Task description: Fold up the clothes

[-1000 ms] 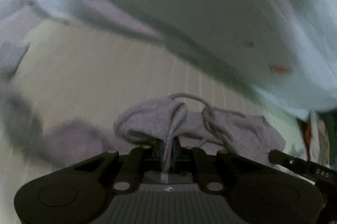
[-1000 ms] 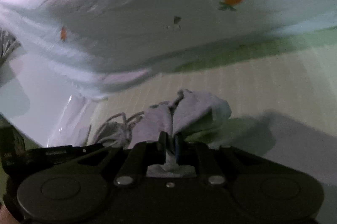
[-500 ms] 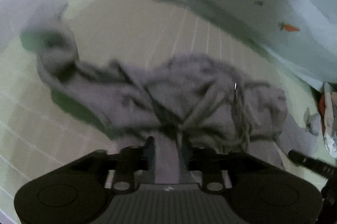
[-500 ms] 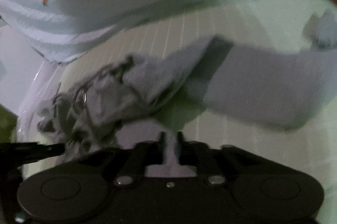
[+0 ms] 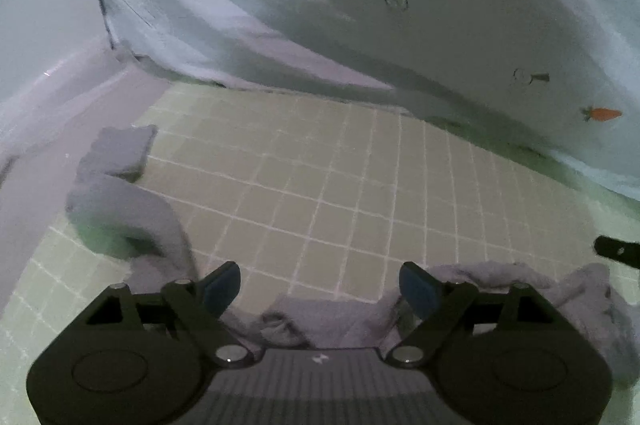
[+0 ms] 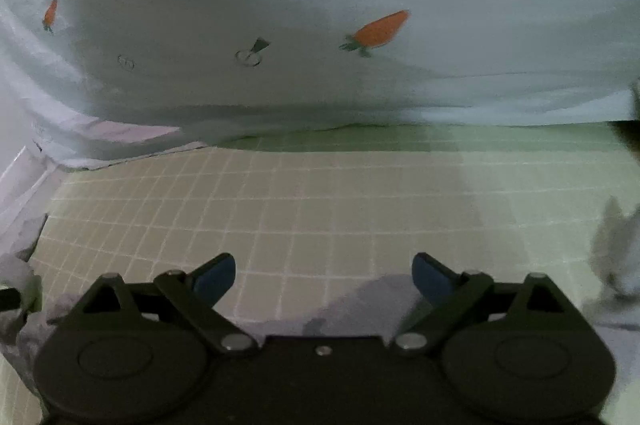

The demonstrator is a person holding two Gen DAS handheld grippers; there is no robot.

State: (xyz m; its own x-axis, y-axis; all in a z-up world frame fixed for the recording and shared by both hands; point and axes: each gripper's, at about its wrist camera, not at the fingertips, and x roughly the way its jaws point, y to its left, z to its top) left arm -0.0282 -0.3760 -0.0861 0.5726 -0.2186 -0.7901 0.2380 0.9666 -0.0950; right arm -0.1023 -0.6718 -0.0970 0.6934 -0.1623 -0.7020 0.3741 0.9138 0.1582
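On the gridded mat [image 5: 328,185], the grey garment [image 5: 120,201] stretches sideways, crumpled.

The right gripper [image 6: 323,275], fingers opening with nothing pinched, hangs above grey garment [image 6: 360,309] on the gridded mat [image 6: 320,209].

Both cameras ride low and close over the gridded mat [image 5: 320,185], each looking forward and steeply down along its own fingers. The left wrist view faces the mat's far edge where the carrot-print sheet [image 5: 440,5] hangs, with the mat's left border and a fold of the grey garment [image 5: 120,201] at that side. The right wrist view meets the same sheet [image 6: 320,5] more squarely, beyond the mat [image 6: 320,205]. The two views share the mat's middle and the sheet behind it.
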